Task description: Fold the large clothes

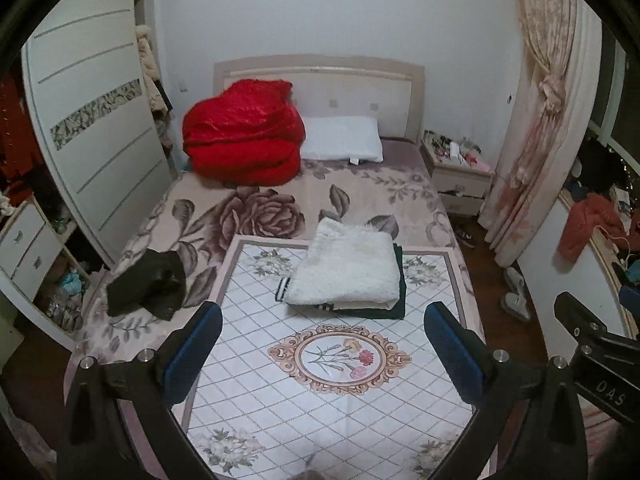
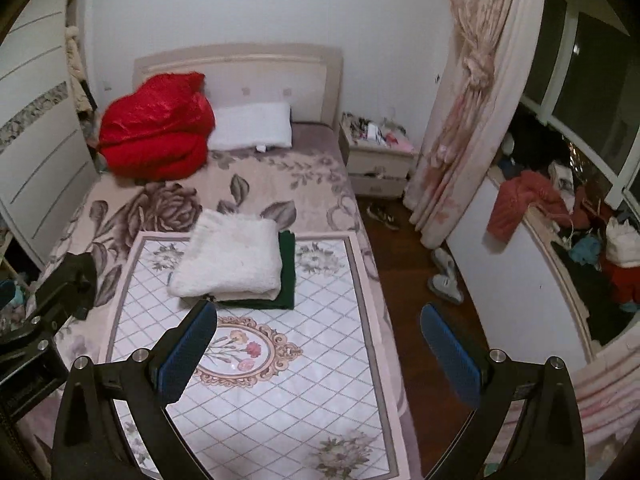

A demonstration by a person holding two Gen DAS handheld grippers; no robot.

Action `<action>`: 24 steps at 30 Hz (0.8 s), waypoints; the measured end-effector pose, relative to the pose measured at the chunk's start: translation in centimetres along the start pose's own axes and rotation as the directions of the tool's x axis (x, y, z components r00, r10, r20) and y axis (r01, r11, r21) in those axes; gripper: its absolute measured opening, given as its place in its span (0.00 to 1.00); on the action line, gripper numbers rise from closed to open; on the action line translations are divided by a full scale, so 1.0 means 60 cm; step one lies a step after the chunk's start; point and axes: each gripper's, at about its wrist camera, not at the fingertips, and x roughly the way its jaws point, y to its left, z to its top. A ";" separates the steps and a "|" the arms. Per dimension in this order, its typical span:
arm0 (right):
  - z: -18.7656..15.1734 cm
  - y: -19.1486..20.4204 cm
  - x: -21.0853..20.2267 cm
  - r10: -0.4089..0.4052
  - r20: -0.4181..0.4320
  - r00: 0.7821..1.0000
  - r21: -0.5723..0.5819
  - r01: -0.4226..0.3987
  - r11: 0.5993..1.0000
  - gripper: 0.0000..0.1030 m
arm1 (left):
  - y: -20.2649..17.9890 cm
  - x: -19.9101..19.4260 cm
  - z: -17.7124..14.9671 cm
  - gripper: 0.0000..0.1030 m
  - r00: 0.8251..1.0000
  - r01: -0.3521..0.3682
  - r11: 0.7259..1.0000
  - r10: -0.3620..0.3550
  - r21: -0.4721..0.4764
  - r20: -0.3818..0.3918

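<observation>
Lying stacked: one white fluffy garment (image 1: 346,266) atop one dark green garment (image 1: 398,280), folded.

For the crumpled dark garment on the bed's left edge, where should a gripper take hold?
Take the dark garment by its raised upper corner, coming from above with the open left gripper. It lies bunched, so that peak seems the easiest fold to pinch and lift.

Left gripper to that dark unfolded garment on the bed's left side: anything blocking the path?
Nothing visible does. The left gripper hangs open above the tiled mat; the dark garment lies apart on the floral blanket, left of the folded white stack.
</observation>
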 end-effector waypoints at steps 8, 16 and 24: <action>-0.012 -0.019 -0.137 0.041 0.058 0.998 -0.004 -0.040 0.999 1.00 | 0.012 -0.078 -0.010 1.00 1.000 -0.004 1.000 0.004 -0.021 0.011; -0.022 -0.014 -0.212 0.049 0.071 0.996 -0.038 -0.047 0.998 1.00 | 0.013 -0.119 -0.030 1.00 0.999 0.004 1.000 -0.005 -0.026 -0.038; -0.029 -0.023 -0.252 0.054 0.077 0.996 -0.033 -0.052 0.998 1.00 | 0.013 -0.153 -0.035 1.00 1.000 -0.010 1.000 0.010 0.000 -0.007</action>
